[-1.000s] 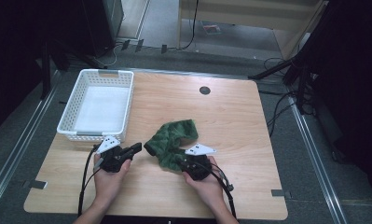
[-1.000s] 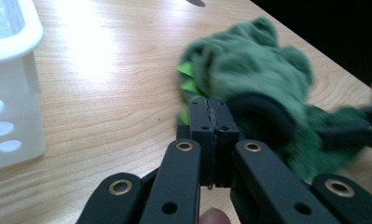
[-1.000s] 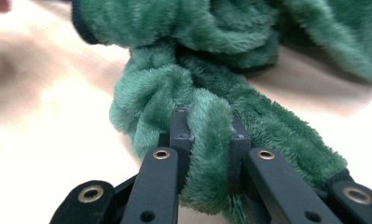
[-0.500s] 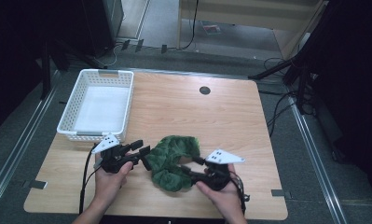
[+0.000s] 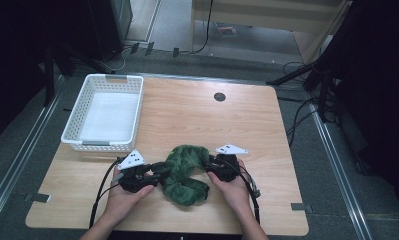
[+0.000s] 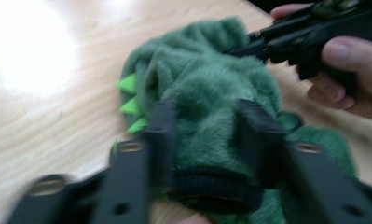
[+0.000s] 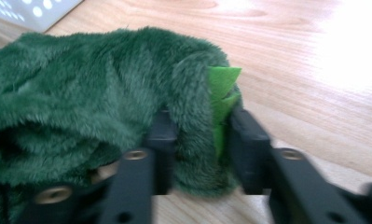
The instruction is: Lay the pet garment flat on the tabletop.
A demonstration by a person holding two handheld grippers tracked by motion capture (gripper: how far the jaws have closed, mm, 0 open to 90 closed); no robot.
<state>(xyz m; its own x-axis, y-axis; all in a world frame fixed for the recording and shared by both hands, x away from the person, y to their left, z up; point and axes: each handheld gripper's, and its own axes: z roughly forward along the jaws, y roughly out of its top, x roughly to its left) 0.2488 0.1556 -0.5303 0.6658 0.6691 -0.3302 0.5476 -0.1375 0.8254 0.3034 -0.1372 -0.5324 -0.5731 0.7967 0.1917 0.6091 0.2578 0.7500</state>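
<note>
Both my tongs have just been closing on the fuzzy green plush garment (image 5: pixel 185 171) between them: left gripper (image 6: pixel 207 135) clamps its black cuff, right gripper (image 7: pixel 200 140) its spiked fold, so lifting seems possible.

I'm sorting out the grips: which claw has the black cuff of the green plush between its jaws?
The left claw: the green plush's black cuff sits between its jaws. The right claw pinches a furry fold with light green spikes.
</note>
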